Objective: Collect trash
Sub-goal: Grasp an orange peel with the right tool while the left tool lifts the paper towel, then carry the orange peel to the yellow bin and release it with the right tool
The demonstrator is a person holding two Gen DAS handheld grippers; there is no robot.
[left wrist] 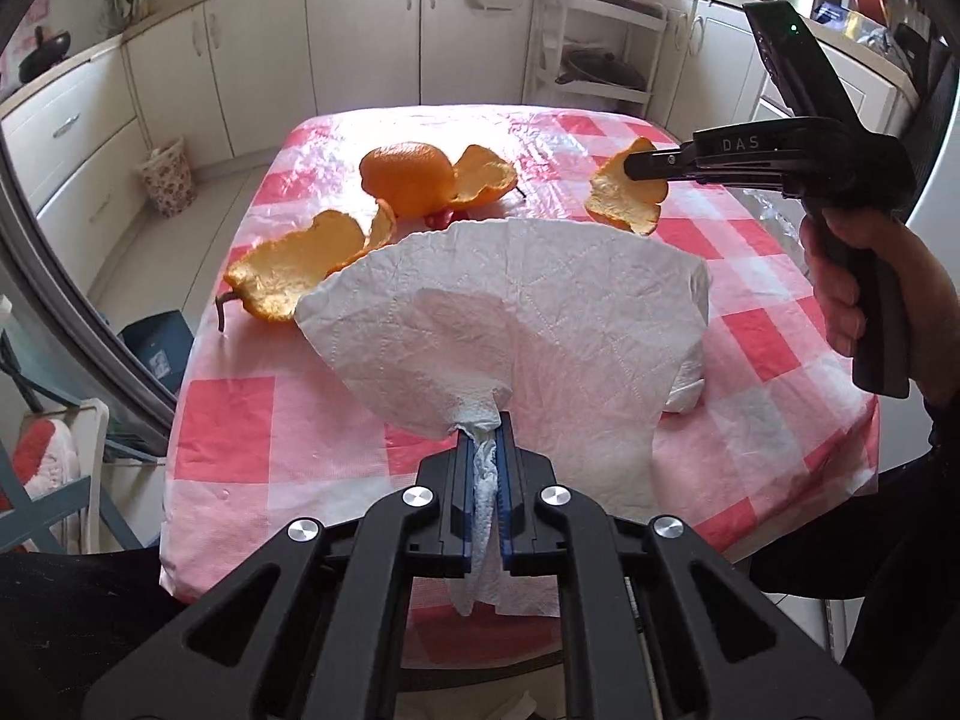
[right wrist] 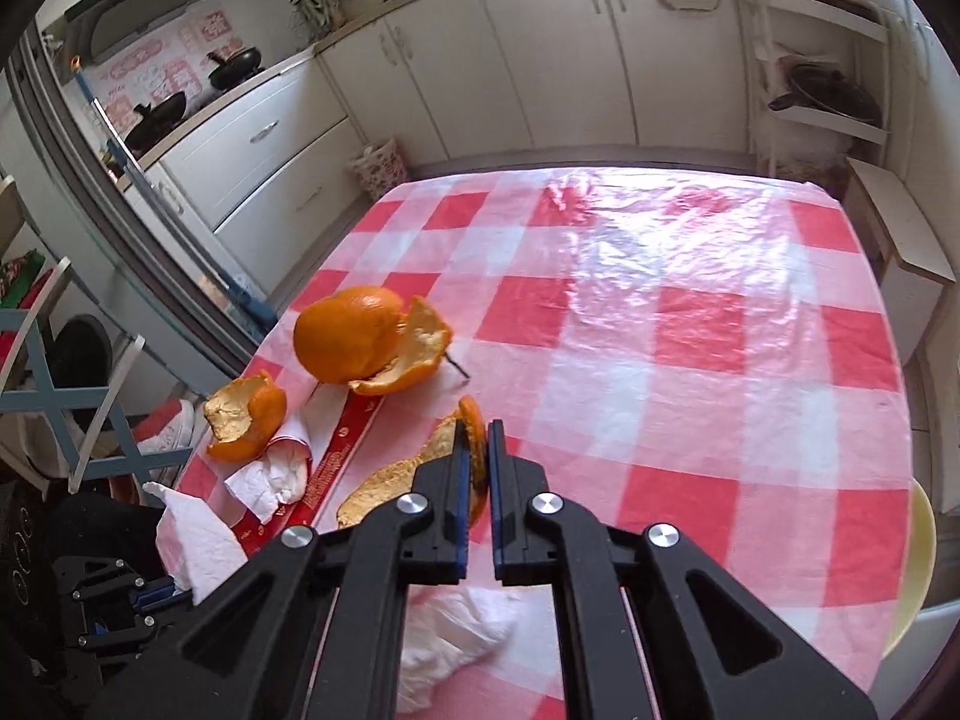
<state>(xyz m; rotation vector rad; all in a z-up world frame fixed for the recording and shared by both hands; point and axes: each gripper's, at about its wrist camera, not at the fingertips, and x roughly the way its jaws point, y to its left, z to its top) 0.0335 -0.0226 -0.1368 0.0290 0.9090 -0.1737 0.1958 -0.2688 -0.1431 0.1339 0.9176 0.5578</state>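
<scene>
**Both Grippers Loaded Over the Checked Cloth**

While the left gripper [left wrist: 485, 420] pinches a bunched corner of the paper towel [left wrist: 510, 312] between its blue pads, the sheet fans out beyond the fingertips and hides part of the checked tablecloth [left wrist: 252, 420]. The right gripper [right wrist: 478, 426] is clamped on a piece of orange peel [right wrist: 408, 474], whose edge stands up between the closed jaws while the rest spreads out to their left.

From the left wrist, that same peel [left wrist: 624, 192] shows hanging clear of the table at the right gripper's tip [left wrist: 636, 171], with the person's hand [left wrist: 840, 294] on the handle. Only the right wrist view shows a red strip [right wrist: 336, 456] and a crumpled tissue [right wrist: 276, 474] beside a loose peel [right wrist: 243, 420]. A larger curled peel shell [right wrist: 354, 336] rests further back.
</scene>
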